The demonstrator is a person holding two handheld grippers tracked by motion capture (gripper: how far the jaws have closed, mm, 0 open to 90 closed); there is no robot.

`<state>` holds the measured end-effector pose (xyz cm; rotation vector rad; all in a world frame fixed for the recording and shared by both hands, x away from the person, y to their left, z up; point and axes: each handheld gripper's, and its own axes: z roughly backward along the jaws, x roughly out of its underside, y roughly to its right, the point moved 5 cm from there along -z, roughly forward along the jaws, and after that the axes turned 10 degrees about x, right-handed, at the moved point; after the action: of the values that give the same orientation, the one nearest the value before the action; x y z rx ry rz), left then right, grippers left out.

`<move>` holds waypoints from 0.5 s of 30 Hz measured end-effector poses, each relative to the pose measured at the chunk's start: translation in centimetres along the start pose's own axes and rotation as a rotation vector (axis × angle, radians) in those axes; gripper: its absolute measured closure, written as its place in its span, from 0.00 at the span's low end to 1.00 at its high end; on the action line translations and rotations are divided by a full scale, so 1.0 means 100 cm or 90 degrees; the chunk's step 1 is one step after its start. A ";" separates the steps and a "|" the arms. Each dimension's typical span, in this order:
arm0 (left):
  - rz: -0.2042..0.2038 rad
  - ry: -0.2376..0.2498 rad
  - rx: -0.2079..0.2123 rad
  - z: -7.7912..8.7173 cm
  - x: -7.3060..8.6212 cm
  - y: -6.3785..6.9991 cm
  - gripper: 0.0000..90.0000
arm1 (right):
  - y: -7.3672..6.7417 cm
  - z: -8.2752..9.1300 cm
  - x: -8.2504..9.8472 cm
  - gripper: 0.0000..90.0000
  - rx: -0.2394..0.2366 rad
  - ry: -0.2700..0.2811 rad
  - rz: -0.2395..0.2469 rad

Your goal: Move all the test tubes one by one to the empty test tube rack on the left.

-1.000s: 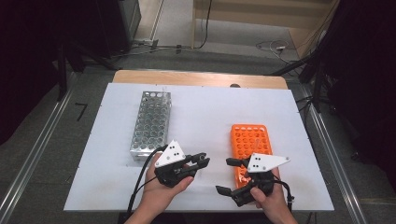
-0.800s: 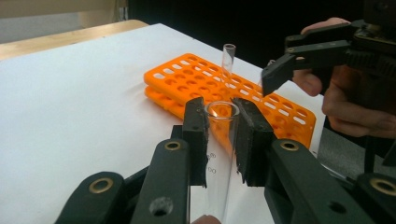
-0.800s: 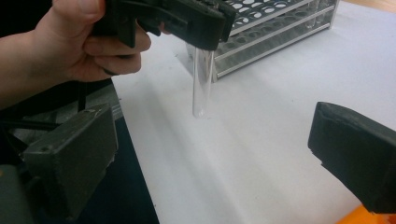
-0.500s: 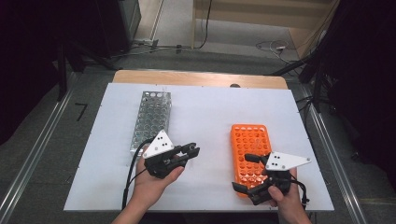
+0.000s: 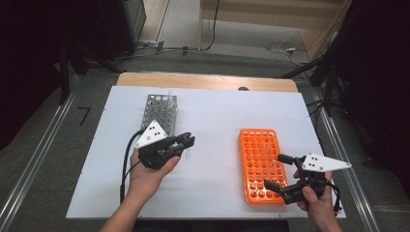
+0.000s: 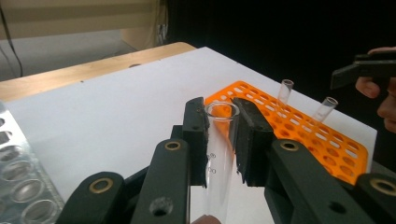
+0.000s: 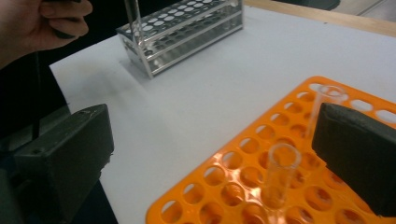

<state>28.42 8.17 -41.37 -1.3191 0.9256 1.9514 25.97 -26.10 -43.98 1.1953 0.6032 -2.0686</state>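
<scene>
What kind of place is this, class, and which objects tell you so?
Probably a lab-style test bench: an orange tube rack, a metal tube rack and a glass test tube on a white table.

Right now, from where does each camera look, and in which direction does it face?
High view: above the person's side, facing forward and down on the table; both forearms, left claw, right claw.
Left gripper view: on the left claw, shut on a glass tube, facing the orange rack; the other hand shows.
Right gripper view: on the open right claw, facing the metal rack.
All share the orange rack.
</scene>
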 end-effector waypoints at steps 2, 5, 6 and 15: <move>0.001 0.003 -0.006 0.001 -0.002 -0.005 0.84 | 0.005 0.002 0.001 0.00 0.006 0.004 -0.005; 0.000 0.006 -0.014 0.003 -0.006 -0.012 0.84 | 0.012 0.006 0.002 0.00 0.016 0.004 -0.010; 0.002 0.008 -0.016 0.003 -0.007 -0.014 0.84 | 0.014 0.006 0.003 0.00 0.020 0.005 -0.008; 0.008 0.029 -0.046 0.009 -0.021 -0.036 0.84 | 0.029 0.007 0.011 0.00 0.040 -0.005 -0.016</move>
<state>31.44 10.78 -39.94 -1.4068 0.8936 1.9889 27.26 -28.88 -44.78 1.2214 0.5559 -2.1266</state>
